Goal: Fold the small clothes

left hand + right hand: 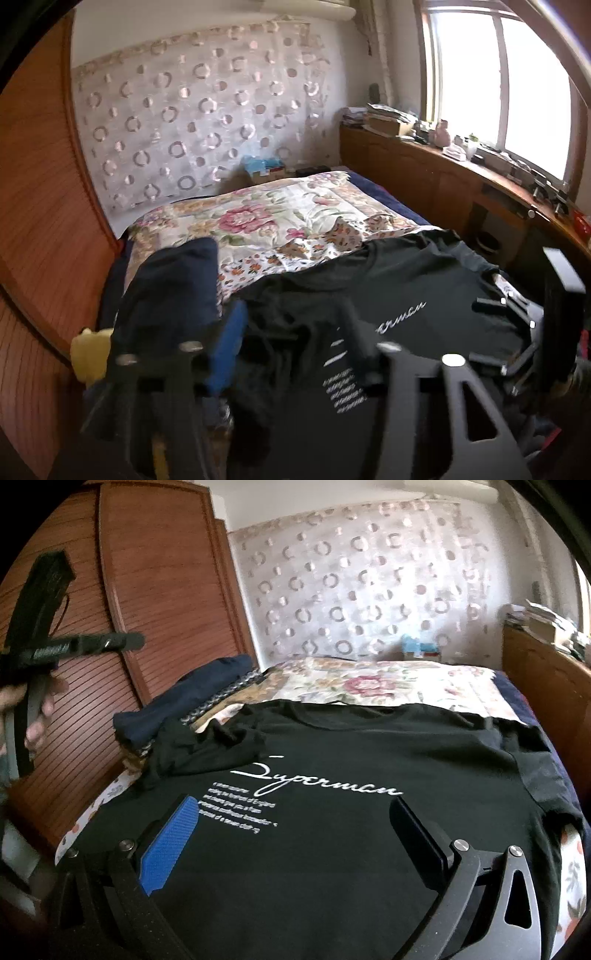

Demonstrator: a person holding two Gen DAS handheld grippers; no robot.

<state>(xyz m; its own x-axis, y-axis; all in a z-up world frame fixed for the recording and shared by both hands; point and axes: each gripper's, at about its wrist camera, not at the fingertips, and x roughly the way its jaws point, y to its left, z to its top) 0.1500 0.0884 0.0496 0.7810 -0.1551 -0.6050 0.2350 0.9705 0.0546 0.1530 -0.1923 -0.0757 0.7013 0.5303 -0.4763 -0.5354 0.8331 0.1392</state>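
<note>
On your left, the folded navy stack (184,701) and slatted wardrobe doors (155,602) crowd the bed's edge. The floral quilt (388,686) beyond the black T-shirt (369,760) lies open.

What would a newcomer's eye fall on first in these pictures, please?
Probably the black T-shirt with white script, spread front-up across the near end of the bed, its left sleeve crumpled. The right gripper hovers open over it. Beyond lie a floral quilt and folded navy clothes on the left.

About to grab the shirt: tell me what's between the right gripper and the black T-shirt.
Nothing visible. The right gripper hangs open directly over the black T-shirt, which lies spread out on the floral quilt; only air shows between its fingers and the cloth.
</note>
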